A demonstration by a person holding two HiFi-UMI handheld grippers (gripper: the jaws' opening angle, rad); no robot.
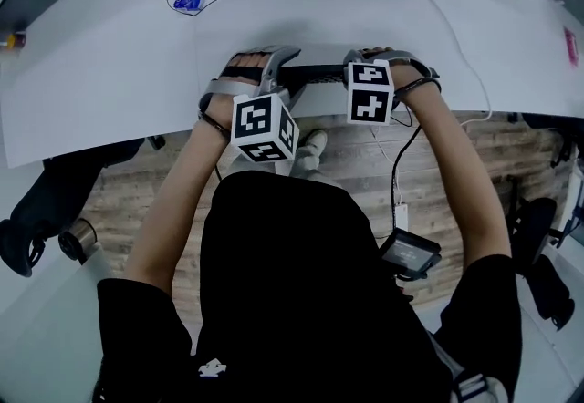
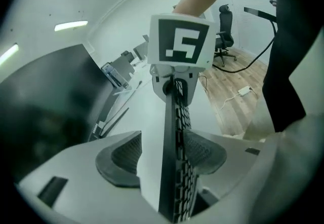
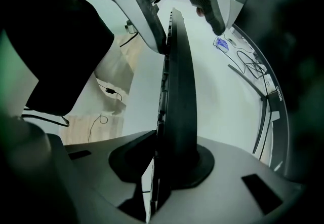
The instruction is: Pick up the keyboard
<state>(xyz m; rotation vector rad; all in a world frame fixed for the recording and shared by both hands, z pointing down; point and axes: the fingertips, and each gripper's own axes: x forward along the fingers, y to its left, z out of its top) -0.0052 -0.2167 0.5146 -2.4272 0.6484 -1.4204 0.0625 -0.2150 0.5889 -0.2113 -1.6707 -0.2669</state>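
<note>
Black keyboard [image 1: 315, 75] is tipped up on its edge at the near rim of the white table [image 1: 109, 64].
Right gripper [image 3: 169, 154] squeezes one end tight; left gripper [image 2: 163, 137] sits wide around the other end, one pad not touching.

The slim black keyboard [image 2: 176, 167] looks like matt plastic, smooth on its back and bumpy on its key side. The left gripper [image 2: 167, 149] has smooth pale grey plastic fingers [image 2: 76, 177] faced with dark, finely ribbed, rubbery pads [image 2: 126, 154]. The broad white tabletop [image 1: 109, 73] is smooth and matt. The floor [image 1: 365, 164] is pale, grained wood plank. The person's black top [image 1: 292, 283] is matt cloth.
</note>
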